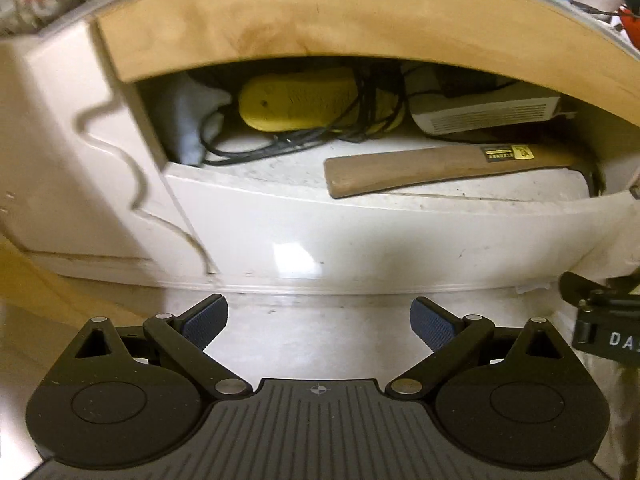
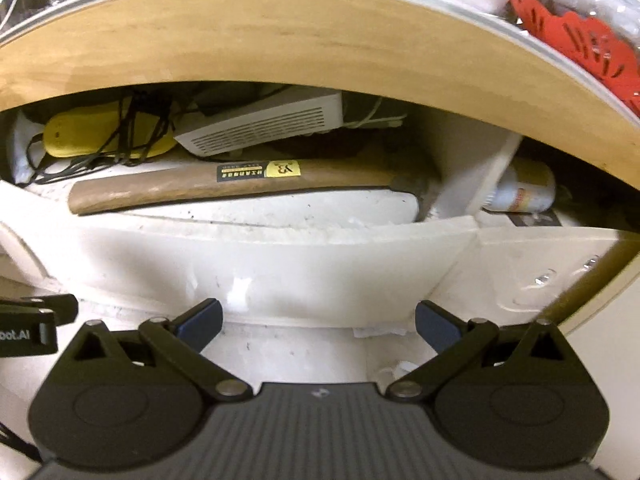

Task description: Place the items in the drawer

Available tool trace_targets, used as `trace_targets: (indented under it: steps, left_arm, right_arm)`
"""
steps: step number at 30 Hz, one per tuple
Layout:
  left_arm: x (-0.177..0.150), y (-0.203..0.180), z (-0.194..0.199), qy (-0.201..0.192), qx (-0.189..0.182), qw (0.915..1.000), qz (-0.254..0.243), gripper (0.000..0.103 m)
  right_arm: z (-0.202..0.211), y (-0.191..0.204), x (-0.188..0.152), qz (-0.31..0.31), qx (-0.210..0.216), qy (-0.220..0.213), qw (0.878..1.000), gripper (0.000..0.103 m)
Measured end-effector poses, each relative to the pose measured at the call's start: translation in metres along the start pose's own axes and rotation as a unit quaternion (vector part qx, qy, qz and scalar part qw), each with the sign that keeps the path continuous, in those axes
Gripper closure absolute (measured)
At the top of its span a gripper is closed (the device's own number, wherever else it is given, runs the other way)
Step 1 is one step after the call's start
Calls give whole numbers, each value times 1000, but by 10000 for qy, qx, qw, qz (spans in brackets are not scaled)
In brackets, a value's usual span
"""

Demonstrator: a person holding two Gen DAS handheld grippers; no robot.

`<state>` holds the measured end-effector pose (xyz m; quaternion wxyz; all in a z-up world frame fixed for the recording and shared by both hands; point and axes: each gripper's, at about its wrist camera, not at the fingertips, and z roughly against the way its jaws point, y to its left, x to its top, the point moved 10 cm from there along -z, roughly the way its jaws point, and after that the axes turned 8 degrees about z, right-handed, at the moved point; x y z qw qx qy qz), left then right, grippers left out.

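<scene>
A white drawer stands partly open under a wooden tabletop edge; it also shows in the right wrist view. Inside lie a hammer with a wooden handle, a yellow device tangled in black cables, and a white vented box. My left gripper is open and empty just in front of the drawer front. My right gripper is open and empty, also in front of the drawer.
A white cloth fills the drawer's left end. A white bottle lies in a side compartment at the right. An orange basket and bags sit on the tabletop. The other gripper shows at the edge of each view.
</scene>
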<state>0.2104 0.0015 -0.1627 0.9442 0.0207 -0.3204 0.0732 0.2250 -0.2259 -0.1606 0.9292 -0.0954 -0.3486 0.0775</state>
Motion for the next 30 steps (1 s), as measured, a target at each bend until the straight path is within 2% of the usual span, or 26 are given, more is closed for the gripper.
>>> trace_targets:
  steps: [2, 9, 16, 30]
  left_arm:
    - [3, -1, -4, -24, 34, 10000, -21, 2]
    - [-8, -1, 60, -270, -81, 9995, -146, 2]
    - [-20, 10, 105, -440, -106, 9987, -239, 2]
    - [-40, 17, 149, -532, -395, 9977, -120, 1]
  right_arm:
    - [11, -2, -3, 27, -11, -5, 10000, 0]
    - [56, -4, -14, 13, 97, -58, 9999, 0]
    - [111, -2, -22, -2, 258, -341, 9991, 0]
    - [174, -10, -46, -29, 289, -555, 9980, 0]
